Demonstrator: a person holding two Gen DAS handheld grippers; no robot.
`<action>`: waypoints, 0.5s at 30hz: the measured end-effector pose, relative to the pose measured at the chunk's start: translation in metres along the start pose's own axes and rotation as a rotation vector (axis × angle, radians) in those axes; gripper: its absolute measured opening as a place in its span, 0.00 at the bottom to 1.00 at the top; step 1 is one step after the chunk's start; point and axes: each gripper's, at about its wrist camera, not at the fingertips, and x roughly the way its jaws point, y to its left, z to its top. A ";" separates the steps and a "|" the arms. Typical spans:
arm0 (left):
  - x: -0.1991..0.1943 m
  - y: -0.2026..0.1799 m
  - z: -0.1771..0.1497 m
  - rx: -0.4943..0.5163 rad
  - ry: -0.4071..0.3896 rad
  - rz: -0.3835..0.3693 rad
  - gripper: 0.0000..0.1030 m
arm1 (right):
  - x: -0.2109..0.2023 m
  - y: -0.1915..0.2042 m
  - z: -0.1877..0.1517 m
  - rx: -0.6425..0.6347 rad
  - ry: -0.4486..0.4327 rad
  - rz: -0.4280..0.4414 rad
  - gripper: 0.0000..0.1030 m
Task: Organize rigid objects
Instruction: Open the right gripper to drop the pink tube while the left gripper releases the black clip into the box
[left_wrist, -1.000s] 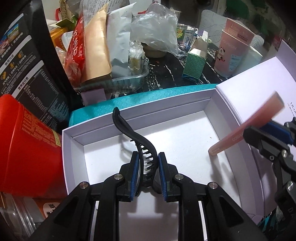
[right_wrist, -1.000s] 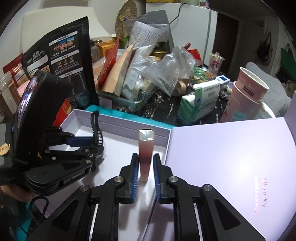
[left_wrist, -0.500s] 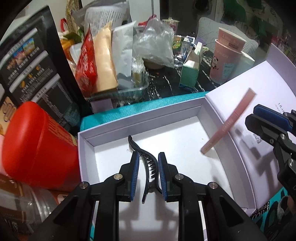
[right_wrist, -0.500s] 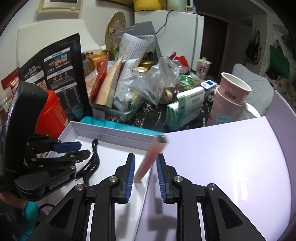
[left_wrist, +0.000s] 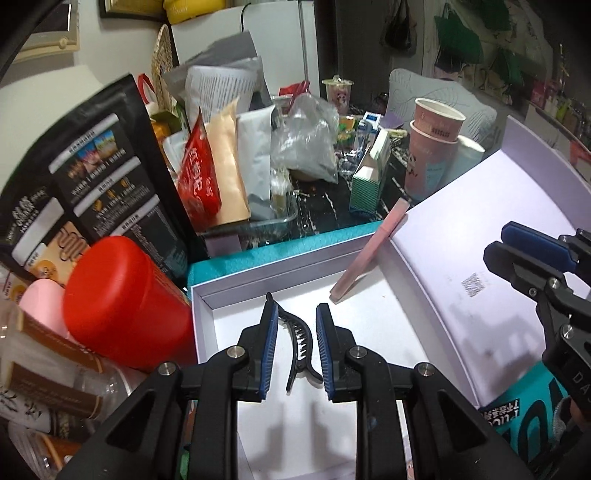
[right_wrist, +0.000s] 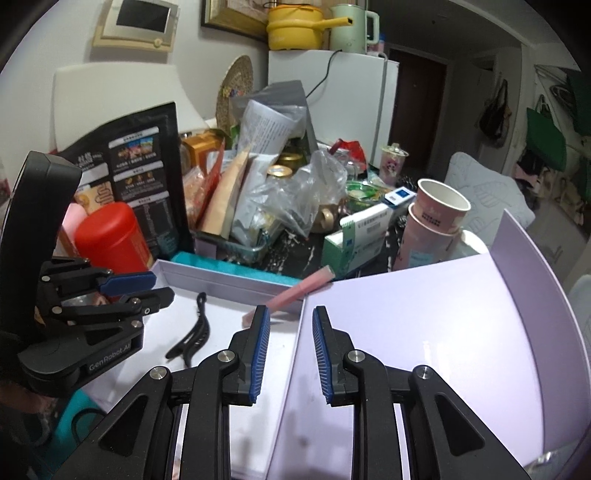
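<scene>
Two grippers, both empty. My left gripper (left_wrist: 295, 314) has its fingers pinched as narrow as they go, gripping nothing. My right gripper (right_wrist: 288, 314) has its fingers slack and a bit apart, nothing between the pads.

Black hair claw clip (left_wrist: 299, 339) lies flat on the floor of the white box (left_wrist: 258, 269), directly below and just beyond my left fingertips, seen through the gap, not touching them. Long axis runs straight away from my left fingers. The thin tail points to the far wall and the toothed end sits nearer me. Judging by that, it went down along my approach line.

Pink cosmetic tube (left_wrist: 369, 254) sits ahead and left of my right fingertips, apart from them. Lower end is on the box floor and upper end is propped at the far corner, where the box wall meets the open lavender lid (left_wrist: 461, 251). Long axis slants up and away, top end toward the clutter behind. Looks like a lean, not a settled lie, so it may slide flat. It's slightly blurred, so I can't tell if it's at rest.

Beyond my left fingers on the outer side is a red canister (left_wrist: 122, 295), beside the box. Stacked pink paper cups (left_wrist: 432, 147) are far ahead past the lid.
</scene>
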 end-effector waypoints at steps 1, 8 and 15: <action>-0.003 0.000 0.000 0.002 -0.005 0.001 0.20 | -0.003 0.001 0.000 -0.001 -0.004 0.000 0.23; -0.026 0.001 -0.006 -0.006 -0.036 0.019 0.20 | -0.025 0.009 -0.001 -0.004 -0.035 0.010 0.23; -0.044 0.000 -0.021 -0.014 -0.051 0.024 0.20 | -0.046 0.016 -0.012 -0.014 -0.049 0.004 0.23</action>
